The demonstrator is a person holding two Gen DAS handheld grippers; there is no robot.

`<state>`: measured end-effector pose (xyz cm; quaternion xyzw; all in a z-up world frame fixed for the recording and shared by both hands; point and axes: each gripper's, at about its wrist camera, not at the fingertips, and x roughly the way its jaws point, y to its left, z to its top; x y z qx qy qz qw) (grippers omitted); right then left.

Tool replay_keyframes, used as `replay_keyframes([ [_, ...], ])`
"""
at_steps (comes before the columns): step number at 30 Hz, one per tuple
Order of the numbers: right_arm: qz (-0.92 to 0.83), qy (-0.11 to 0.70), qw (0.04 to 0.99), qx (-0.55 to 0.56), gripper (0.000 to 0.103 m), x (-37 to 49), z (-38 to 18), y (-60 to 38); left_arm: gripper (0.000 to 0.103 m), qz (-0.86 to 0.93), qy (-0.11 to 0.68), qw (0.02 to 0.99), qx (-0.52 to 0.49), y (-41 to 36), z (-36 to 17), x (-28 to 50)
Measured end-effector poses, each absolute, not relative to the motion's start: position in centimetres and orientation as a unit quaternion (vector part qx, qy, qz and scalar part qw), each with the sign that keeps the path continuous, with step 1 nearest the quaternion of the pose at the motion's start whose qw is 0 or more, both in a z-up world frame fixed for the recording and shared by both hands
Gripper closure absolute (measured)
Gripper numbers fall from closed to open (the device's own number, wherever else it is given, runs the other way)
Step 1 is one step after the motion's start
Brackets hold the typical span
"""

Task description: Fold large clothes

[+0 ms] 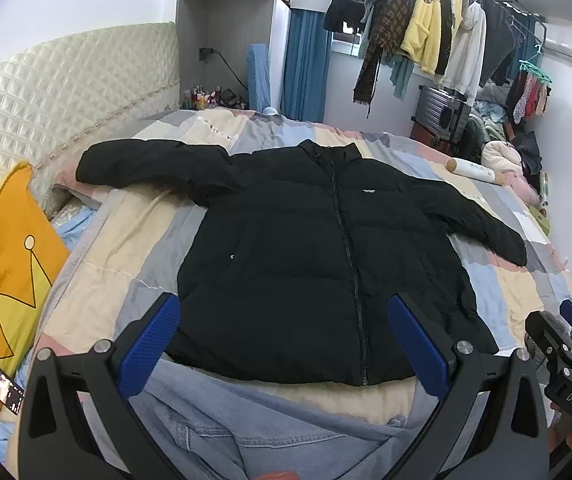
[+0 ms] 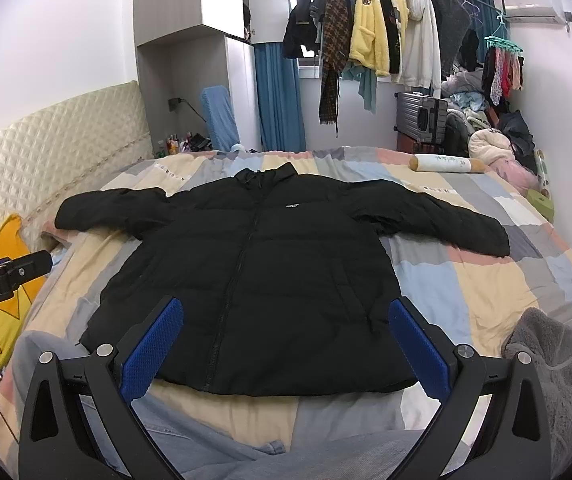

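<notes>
Both claws, left claw (image 1: 284, 344) and right claw (image 2: 286, 344), are held apart, empty, short of the black jacket (image 2: 270, 272)'s hem; it is spread flat on the bed (image 2: 485, 280), unfolded.

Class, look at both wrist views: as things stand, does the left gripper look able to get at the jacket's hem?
Probably yes. The left gripper is open just above the near hem of the black jacket, which lies flat on the bed. Nothing sits between its fingers and the hem.
</notes>
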<state>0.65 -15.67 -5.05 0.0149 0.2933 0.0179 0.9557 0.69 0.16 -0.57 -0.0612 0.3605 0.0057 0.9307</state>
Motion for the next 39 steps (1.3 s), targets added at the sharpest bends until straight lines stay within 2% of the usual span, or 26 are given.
replay_keyframes([
  [18, 0.023, 0.297, 0.954, 0.018, 0.0, 1.4, -4.8, -16.1, 0.0, -0.001, 0.362, 0.93, -0.062, 0.0, -0.1, 1.4],
  [39, 0.008, 0.259, 0.966, 0.011, 0.0, 5.4, 3.0, -20.0, 0.0, -0.052, 0.312, 0.944, -0.093, -3.7, 8.2, 6.0],
])
